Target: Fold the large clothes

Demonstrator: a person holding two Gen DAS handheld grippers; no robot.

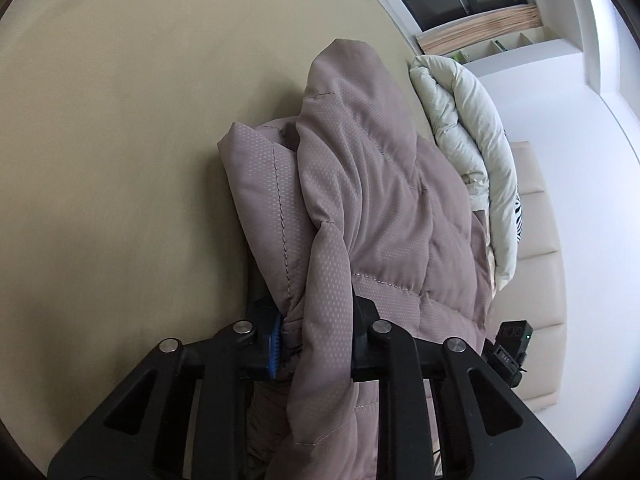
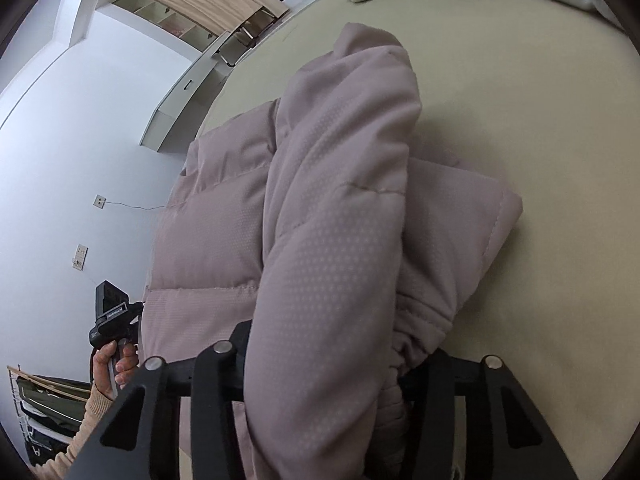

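My left hand-held gripper (image 1: 314,338) is clamped on a bunched fold of the mauve quilted jacket (image 1: 372,200), its blue-padded finger (image 1: 273,340) pressed against the fabric on one side and the black finger on the other. My right hand-held gripper (image 2: 340,364) is likewise closed on a thick roll of the same jacket, which spills over and hides the fingertips. The jacket hangs lifted between both grippers, its far end draping down onto the beige bed (image 1: 120,140). In the right wrist view, the left hand (image 2: 114,364) grips its black handle, which carries a small white label (image 2: 116,312) too blurred for me to read. The bed surface lies bare and wide to the outer side of each gripper. A pale green duvet (image 1: 468,136) is heaped along the bed's far edge, beside a padded headboard (image 1: 536,248). A white wall (image 2: 80,140) with sockets and a shelf unit (image 2: 188,20) border the bed's other side.
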